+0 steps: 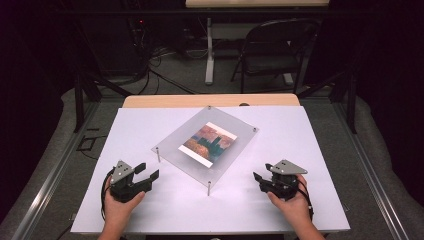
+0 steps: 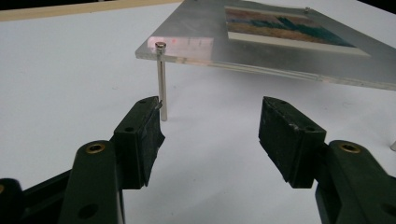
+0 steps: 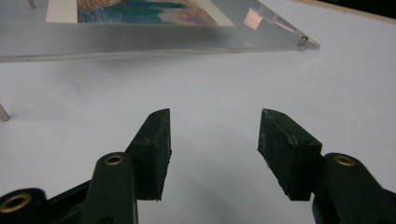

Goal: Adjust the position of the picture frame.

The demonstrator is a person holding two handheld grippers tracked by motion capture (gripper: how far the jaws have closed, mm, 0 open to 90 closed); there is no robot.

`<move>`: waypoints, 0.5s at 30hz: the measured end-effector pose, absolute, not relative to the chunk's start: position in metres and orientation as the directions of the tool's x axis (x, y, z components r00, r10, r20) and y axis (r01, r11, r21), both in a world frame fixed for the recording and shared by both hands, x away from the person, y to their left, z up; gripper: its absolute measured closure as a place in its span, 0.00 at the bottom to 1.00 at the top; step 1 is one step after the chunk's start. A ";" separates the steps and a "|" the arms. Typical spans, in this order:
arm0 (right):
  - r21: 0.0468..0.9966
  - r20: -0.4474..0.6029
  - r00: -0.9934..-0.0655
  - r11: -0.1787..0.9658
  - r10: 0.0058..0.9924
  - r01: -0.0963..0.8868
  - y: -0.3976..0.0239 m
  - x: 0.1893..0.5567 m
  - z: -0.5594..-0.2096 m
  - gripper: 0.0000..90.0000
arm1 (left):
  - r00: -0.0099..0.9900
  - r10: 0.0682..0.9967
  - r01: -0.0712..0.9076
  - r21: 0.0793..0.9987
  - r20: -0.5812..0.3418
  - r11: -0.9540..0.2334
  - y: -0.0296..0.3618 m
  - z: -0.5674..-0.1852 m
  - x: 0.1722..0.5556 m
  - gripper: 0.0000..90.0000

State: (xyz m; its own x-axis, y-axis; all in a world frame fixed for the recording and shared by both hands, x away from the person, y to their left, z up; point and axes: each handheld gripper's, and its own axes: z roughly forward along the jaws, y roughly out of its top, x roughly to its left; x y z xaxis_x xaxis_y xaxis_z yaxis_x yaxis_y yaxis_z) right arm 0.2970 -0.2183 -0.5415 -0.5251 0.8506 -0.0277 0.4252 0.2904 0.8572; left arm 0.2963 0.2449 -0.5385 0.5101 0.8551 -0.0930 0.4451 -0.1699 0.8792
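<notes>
On white table [image 1: 300,150], clear frame [image 1: 235,150] encloses photo [image 1: 208,142], grippers apart

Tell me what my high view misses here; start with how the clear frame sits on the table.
Observer: The left gripper view shows the clear frame raised off the white table on thin metal pins, with open space beneath it.
Operator: Check the left gripper's jaws.
Observer: The left gripper is open with nothing between its jaws; one metal pin stands just beyond the jaw at the left of that view.
Operator: Now the right one.
Observer: The right gripper is open too, holding nothing, and faces the frame's edge, with bare table between them.
</notes>
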 end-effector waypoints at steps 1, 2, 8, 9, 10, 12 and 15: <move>0.861 -0.035 -0.525 0.292 0.850 0.416 -0.216 0.296 -0.541 0.49 | 0.510 0.855 0.445 0.879 -0.093 -0.170 0.245 -0.538 0.296 0.43; 0.861 -0.038 -0.530 0.297 0.847 0.412 -0.214 0.296 -0.540 0.51 | 0.514 0.853 0.447 0.877 -0.090 -0.177 0.245 -0.538 0.296 0.43; 0.857 -0.006 -0.552 0.289 0.834 0.426 -0.209 0.292 -0.538 0.57 | 0.527 0.846 0.453 0.868 -0.077 -0.204 0.242 -0.539 0.292 0.43; 0.856 0.002 -0.552 0.284 0.834 0.432 -0.208 0.291 -0.537 0.58 | 0.523 0.849 0.457 0.865 -0.075 -0.205 0.242 -0.539 0.292 0.44; 0.853 -0.001 -0.553 0.289 0.833 0.434 -0.208 0.290 -0.537 0.59 | 0.513 0.855 0.464 0.863 -0.077 -0.201 0.243 -0.539 0.293 0.44; 0.852 -0.004 -0.552 0.292 0.834 0.434 -0.208 0.288 -0.537 0.59 | 0.513 0.855 0.463 0.864 -0.079 -0.198 0.243 -0.539 0.294 0.44; 0.857 -0.012 -0.552 0.293 0.834 0.424 -0.209 0.286 -0.535 0.62 | 0.509 0.856 0.466 0.865 -0.089 -0.187 0.245 -0.539 0.294 0.44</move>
State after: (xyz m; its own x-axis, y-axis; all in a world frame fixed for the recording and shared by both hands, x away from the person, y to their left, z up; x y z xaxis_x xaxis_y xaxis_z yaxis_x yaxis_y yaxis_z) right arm 0.2859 -0.2093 -0.5346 -0.5518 0.8339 -0.0120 0.4242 0.2931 0.8568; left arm 0.2945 0.2447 -0.5392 0.5086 0.8564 -0.0891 0.4665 -0.1871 0.8645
